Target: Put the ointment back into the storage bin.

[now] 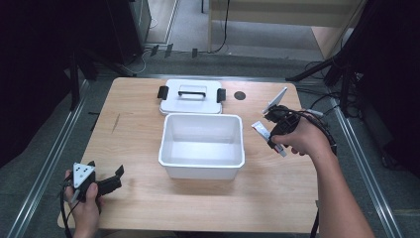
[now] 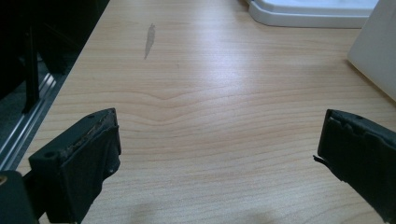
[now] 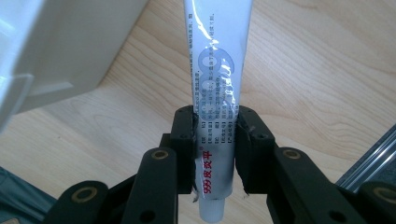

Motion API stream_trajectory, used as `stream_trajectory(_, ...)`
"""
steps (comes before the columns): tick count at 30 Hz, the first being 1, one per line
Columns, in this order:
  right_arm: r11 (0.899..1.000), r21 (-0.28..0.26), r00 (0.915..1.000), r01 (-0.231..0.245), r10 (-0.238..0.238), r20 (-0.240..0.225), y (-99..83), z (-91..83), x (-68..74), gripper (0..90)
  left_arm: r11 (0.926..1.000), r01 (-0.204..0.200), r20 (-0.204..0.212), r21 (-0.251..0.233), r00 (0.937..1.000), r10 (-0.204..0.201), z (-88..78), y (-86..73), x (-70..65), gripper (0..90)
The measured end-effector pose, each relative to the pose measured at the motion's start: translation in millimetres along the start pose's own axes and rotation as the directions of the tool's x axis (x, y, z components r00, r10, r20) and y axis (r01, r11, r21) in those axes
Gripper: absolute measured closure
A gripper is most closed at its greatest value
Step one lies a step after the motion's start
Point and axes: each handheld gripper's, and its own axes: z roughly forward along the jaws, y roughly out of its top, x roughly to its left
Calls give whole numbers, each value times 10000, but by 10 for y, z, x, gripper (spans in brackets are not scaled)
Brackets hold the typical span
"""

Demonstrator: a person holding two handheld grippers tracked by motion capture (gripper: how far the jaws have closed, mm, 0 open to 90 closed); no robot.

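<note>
Right gripper (hand raised beside the bin) clamps the tube.

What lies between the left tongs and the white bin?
Bare wooden tabletop. The high view shows nothing between the left tongs and the white bin; the left gripper view agrees.

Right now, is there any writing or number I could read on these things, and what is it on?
"999" with red Chinese characters after it: on the tube, near its cap end, between the right gripper jaws.
A large grey "999" logo: higher on the tube.
Rows of small black print on the tube: too small to read.
Box, lid and table: no writing.
</note>
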Motion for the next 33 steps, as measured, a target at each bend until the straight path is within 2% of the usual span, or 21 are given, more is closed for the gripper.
stream_trajectory(5, 9997, -193, 9999, 150, -151, -58, 86, -139, 85, 722, 10000, 5, 9, 8, 10000, -5, 0, 1, 1, 2)
stream_trajectory(16, 9984, -312, 9989, 466, -464, 80, 237, -275, 266, 722, 10000, 6, 22, 8, 10000, -6, 1, 2, 3, 2)
stream_trajectory(28, 9923, -341, 9928, 1193, -1190, 126, 394, -350, 511, 722, 10000, 32, 57, 28, 10000, -32, 1, 3, 8, 2)
stream_trajectory(33, 9841, -460, 9851, 1717, -1714, 101, 458, -322, 615, 722, 10000, 43, 64, 13, 10000, -43, 1, 2, 12, 2)
